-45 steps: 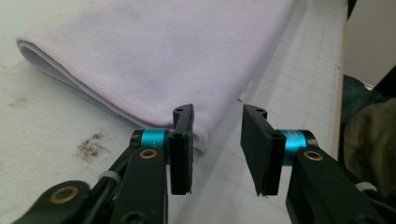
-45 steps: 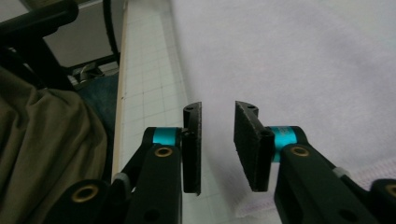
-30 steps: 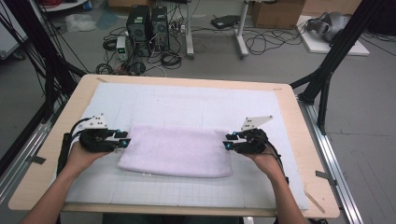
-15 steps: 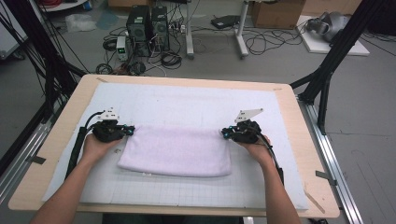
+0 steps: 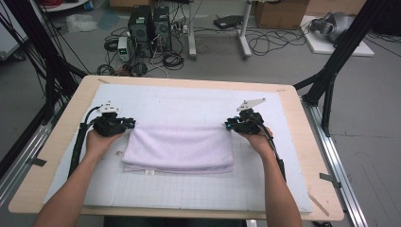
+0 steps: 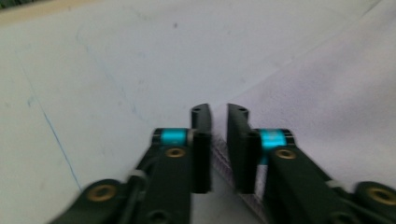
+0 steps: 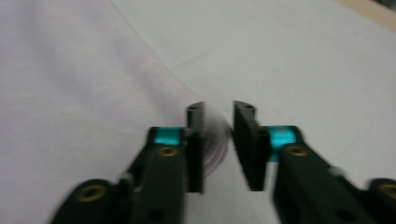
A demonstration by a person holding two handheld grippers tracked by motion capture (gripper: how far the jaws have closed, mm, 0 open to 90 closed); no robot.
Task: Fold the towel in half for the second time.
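Letting go just now, the left gripper (image 5: 124, 125) and right gripper (image 5: 231, 125) have opened a little beside the folded towel (image 5: 178, 149) on the mat (image 5: 189, 101), so this fold looks done.

A white gridded mat (image 5: 189, 189) covers the wooden table (image 5: 61, 137) — beyond it, on the grey floor, stand two black computer towers (image 5: 151, 23), tangled cables (image 5: 265, 42) and a cardboard box (image 5: 279, 12).

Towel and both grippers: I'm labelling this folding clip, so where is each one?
Towel (image 5: 182, 146), high view, middle of its folded top layer.
Left gripper (image 6: 219, 140), left gripper view, gap between its jaw tips.
Right gripper (image 7: 218, 140), right gripper view, gap between its jaw tips.
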